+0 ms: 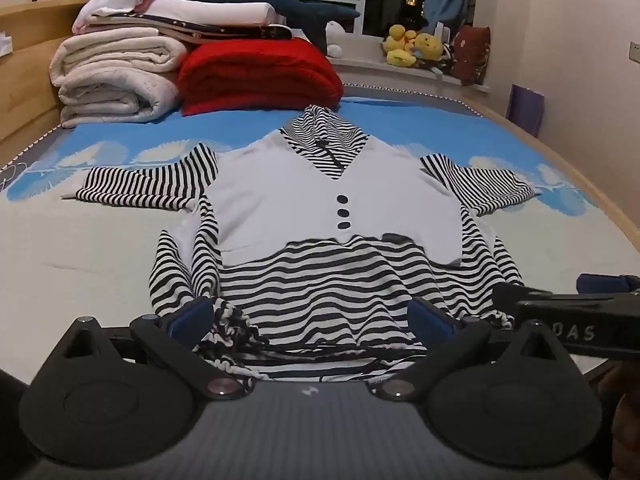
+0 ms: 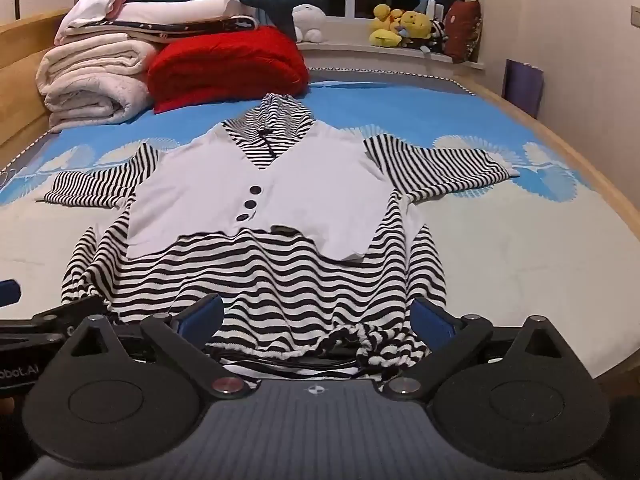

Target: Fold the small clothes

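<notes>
1. We have the striped top (image 1: 320, 264) lying flat, face up, on the bed (image 1: 80, 240), with its hood toward the stacked blankets (image 1: 116, 76) and the red blanket (image 1: 260, 76), both sleeves spread sideways, and its gathered hem nearest us.

2. We hold the left gripper (image 1: 316, 316) low over the hem with its jaws spread wide; the cloth lies between and under the blue pads (image 1: 192, 312), but they do not press on it.

3. We hold the right gripper (image 2: 320, 316) beside it at the same hem, jaws likewise wide apart and gripping nothing.

4. We judge that folding has not started: the garment is only laid out, and we are poised at the hem for a first grasp.

5. The next move likely calls for each gripper to settle on a hem corner and pinch both layers, since the elastic edge is bunched and could slip.

6. The left view shows the right gripper's fingers coming in from the right edge; the right view shows the left gripper at its left edge, and more of the right sleeve (image 2: 440, 168).
</notes>
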Demonstrator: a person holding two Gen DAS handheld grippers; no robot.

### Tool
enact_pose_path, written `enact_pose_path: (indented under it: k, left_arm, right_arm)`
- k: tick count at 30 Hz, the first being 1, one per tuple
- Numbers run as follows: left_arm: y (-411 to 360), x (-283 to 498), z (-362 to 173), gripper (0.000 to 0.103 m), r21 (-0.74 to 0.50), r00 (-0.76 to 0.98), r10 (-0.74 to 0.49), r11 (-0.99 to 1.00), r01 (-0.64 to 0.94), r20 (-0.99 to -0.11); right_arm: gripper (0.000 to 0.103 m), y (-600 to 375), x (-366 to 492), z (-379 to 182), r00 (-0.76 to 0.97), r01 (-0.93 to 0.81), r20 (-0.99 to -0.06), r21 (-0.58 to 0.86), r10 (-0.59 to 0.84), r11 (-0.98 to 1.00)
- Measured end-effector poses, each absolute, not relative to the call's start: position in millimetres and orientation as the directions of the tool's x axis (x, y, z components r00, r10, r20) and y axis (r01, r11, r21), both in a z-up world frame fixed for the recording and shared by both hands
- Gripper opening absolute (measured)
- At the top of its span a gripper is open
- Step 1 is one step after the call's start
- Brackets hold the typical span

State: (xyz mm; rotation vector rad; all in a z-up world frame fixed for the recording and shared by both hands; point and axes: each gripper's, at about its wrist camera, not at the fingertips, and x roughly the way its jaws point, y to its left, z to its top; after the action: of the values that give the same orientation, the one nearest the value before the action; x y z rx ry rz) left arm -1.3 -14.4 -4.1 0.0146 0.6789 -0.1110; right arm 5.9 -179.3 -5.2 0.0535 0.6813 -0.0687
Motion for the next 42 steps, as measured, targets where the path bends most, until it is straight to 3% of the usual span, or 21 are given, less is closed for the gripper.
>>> enact_pose_path:
  k: [42]
  left_arm:
    - [-10.9,4.4,-4.2,0.103,-0.037,0.770,-0.089,0.996,0.086,-0.632]
  right_arm:
    - [0.096,-183.1,-1.9,0.3,0.774,0.076,-0.632,0.023,-0.044,0.997]
